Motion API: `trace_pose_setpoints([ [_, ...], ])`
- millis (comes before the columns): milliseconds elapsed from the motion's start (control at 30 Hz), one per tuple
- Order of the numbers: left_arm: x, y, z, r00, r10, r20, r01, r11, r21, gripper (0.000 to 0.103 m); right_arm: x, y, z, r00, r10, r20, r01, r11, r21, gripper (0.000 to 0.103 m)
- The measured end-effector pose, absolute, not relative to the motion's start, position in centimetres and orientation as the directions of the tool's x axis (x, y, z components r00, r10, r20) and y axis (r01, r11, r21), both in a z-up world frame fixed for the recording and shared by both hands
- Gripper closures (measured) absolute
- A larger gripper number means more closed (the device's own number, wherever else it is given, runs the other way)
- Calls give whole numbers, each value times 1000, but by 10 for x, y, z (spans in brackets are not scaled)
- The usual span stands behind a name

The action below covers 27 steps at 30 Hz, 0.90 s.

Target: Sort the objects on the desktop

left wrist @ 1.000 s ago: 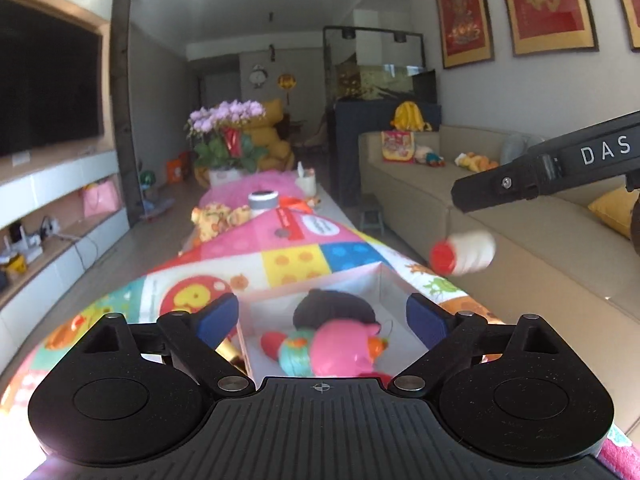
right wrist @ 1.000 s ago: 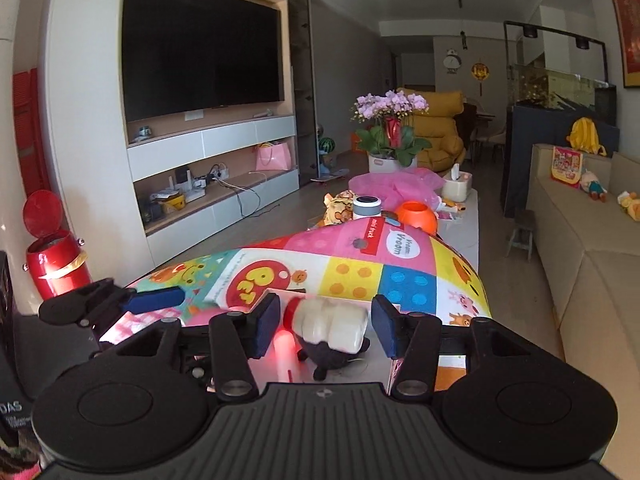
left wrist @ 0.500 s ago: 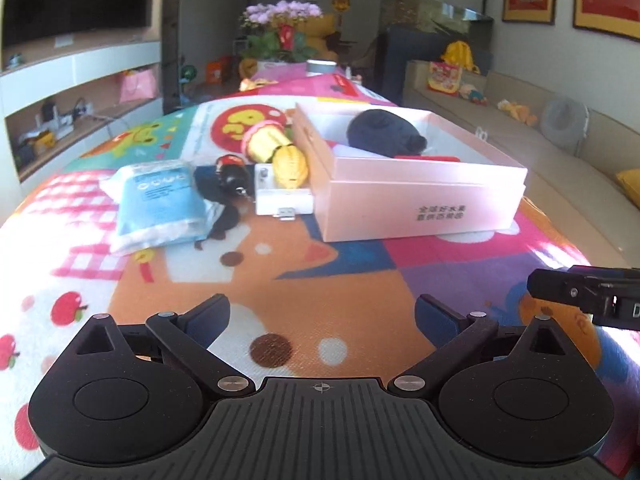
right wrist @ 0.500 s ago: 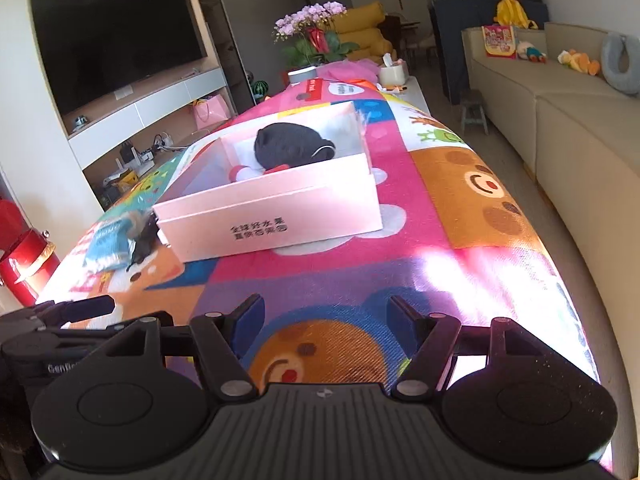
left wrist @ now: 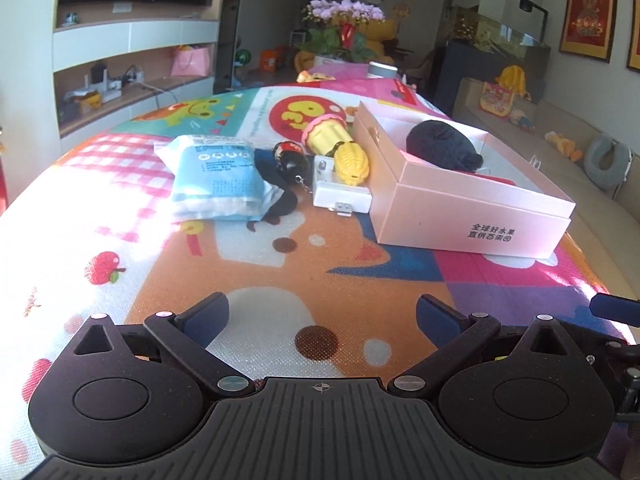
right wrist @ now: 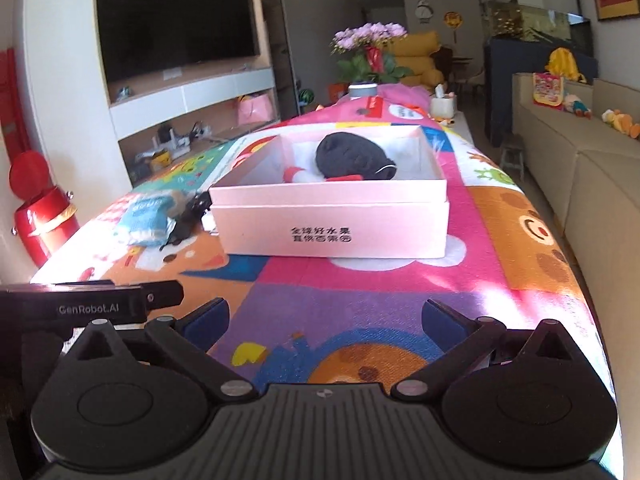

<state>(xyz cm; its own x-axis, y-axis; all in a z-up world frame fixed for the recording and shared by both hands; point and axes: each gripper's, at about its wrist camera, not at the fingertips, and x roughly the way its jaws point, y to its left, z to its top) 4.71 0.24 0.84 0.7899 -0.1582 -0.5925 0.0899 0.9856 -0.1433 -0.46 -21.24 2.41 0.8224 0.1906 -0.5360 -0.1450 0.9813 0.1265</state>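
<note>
Left wrist view: left gripper [left wrist: 322, 312] low over the table [left wrist: 120, 240], which wears a bright cartoon mat. Jaws spread wide, nothing btwn them; they finished opening a moment ago. Pink box [left wrist: 472, 216] sits at 1 o'clock, lid off, w/ a dark plush toy [left wrist: 440, 146] inside. Just left of the box, at 12 o'clock: white charger block [left wrist: 340, 196] touching the box wall, yellow corn-shaped toy [left wrist: 352, 162] lying on it, yellow-pink cupcake toy [left wrist: 324, 136] behind that. Black-red keychain figure [left wrist: 290, 156] beside those, over a dark cloth. Blue-white tissue pack [left wrist: 216, 176] at 11 o'clock, flat on the mat. Tip of the right gripper shows at 3 o'clock, at the frame edge.

Right wrist view: right gripper [right wrist: 324, 316] also low over the table [right wrist: 520, 280], jaws have just been opening and now stand wide, nothing btwn them. Pink box [right wrist: 328, 224] dead ahead at 12 o'clock, well apart from the fingertips; dark plush toy [right wrist: 348, 156] in it, plus a red-and-white item [right wrist: 298, 174] partly hidden behind the near wall, can't tell what it is. Tissue pack [right wrist: 146, 216] at 10 o'clock, left of the box. A finger of the left gripper [right wrist: 100, 304] pokes in at 9 o'clock.
</note>
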Motion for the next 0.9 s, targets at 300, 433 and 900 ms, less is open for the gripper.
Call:
trace_pose_setpoints([
  [300,45,12,8,802,-180,-570,73,976,-206,0,7,-200,16,758,185,-625,-164,982,92,0],
  [433,37,18,10,837,-133,-530,14,975,-222,0,11,-185,15,746,172,-644,-204,979,24,0],
  [900,40,34,7,834,-128,-537,-48,952,-301,0,29,-154,4,733,217,-645,-285,958,-1,0],
])
